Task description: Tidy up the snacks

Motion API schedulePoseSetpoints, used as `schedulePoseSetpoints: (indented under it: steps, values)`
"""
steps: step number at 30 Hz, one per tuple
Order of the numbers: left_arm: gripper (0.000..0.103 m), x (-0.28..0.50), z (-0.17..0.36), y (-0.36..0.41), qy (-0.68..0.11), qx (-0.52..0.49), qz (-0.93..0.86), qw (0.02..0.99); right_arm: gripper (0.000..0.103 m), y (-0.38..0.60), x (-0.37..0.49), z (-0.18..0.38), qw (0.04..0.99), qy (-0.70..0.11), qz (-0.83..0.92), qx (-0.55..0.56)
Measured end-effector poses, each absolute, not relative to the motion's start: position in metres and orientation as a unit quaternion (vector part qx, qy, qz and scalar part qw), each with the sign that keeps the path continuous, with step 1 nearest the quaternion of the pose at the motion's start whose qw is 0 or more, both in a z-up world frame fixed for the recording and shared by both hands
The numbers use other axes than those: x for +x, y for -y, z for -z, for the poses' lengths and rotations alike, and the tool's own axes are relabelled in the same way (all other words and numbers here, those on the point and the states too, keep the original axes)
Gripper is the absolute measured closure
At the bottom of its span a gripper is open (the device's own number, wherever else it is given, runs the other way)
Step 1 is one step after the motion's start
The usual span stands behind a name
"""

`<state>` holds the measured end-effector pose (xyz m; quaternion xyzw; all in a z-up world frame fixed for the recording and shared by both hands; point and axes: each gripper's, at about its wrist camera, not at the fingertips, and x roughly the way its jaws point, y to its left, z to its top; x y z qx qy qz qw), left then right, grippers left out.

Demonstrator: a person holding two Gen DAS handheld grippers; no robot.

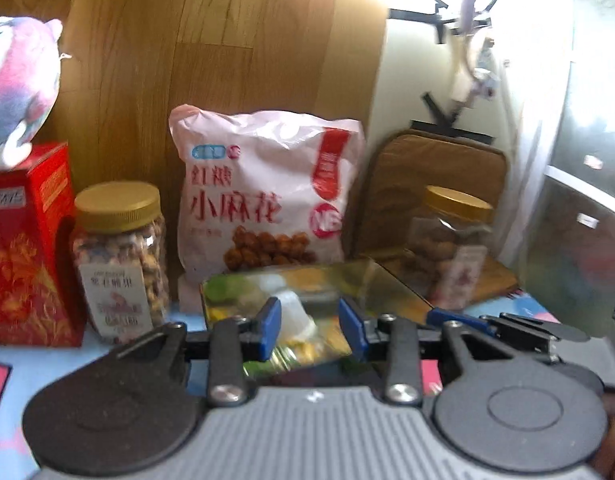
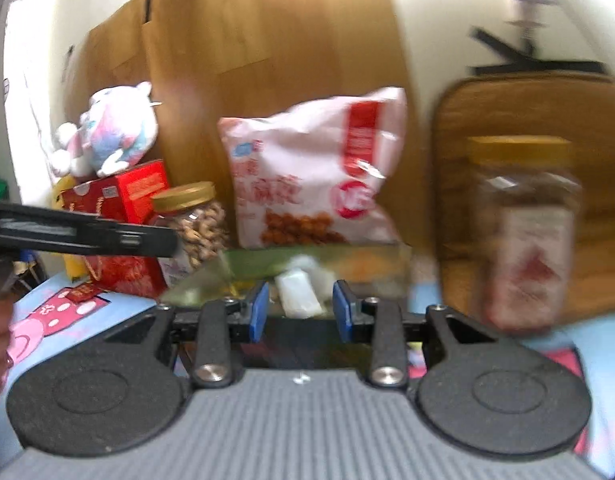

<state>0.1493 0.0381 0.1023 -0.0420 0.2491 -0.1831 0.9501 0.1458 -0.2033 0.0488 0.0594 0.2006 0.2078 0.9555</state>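
Snack bag btwn two jars, box far left w/ plush toy on top.

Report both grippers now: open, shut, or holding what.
Left gripper: open, pads either side of the shiny snack packet, not pressing it.
Right gripper: open, same packet lies ahead between the pads, not gripped.

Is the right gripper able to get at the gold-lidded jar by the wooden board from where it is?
Probably yes. The jar stands upright just right of the right gripper, nothing between them; the shiny snack pack lies ahead of the fingers, not across that path.
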Motion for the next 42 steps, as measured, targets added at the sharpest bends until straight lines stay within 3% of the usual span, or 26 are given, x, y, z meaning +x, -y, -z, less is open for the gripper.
schedulePoseSetpoints:
  steps: [2, 7, 9, 13, 20, 25, 29, 35, 37, 40, 42]
  values:
    - [0.070, 0.129, -0.096, -0.039, -0.256, -0.046, 0.198, 0.945, 0.059, 0.211, 0.138, -0.037, 0.950, -0.229, -0.201, 0.064]
    - [0.070, 0.103, -0.072, -0.031, -0.303, -0.052, 0.214, 0.927, 0.031, 0.202, 0.131, -0.006, 0.937, -0.298, -0.181, 0.018]
    - [0.070, 0.097, -0.064, -0.027, -0.316, -0.055, 0.212, 0.923, 0.028, 0.194, 0.131, -0.005, 0.934, -0.300, -0.191, 0.005]
    - [0.070, 0.088, -0.057, -0.025, -0.334, -0.066, 0.212, 0.916, 0.036, 0.181, 0.120, -0.002, 0.922, -0.315, -0.222, -0.036]
    - [0.070, 0.073, -0.051, -0.019, -0.349, -0.060, 0.222, 0.908, 0.036, 0.189, 0.058, -0.005, 0.878, -0.314, -0.359, -0.035]
    - [0.067, 0.064, -0.044, 0.002, -0.360, -0.038, 0.252, 0.897, 0.015, 0.212, 0.011, -0.009, 0.909, -0.259, -0.310, -0.102]
    - [0.064, 0.063, -0.033, 0.021, -0.374, -0.026, 0.269, 0.887, 0.016, 0.229, 0.001, -0.012, 0.932, -0.258, -0.238, -0.091]
    - [0.064, 0.061, -0.023, 0.024, -0.394, -0.033, 0.273, 0.877, 0.025, 0.215, -0.006, -0.005, 0.912, -0.275, -0.296, -0.069]
    - [0.064, 0.059, -0.020, 0.024, -0.401, -0.030, 0.272, 0.874, 0.039, 0.206, -0.006, 0.001, 0.907, -0.285, -0.299, -0.083]
    - [0.064, 0.055, -0.014, 0.024, -0.407, -0.033, 0.274, 0.871, 0.045, 0.202, -0.004, 0.004, 0.910, -0.285, -0.289, -0.085]
    - [0.064, 0.055, -0.012, 0.024, -0.415, -0.044, 0.292, 0.861, 0.055, 0.201, -0.002, 0.004, 0.911, -0.284, -0.287, -0.081]
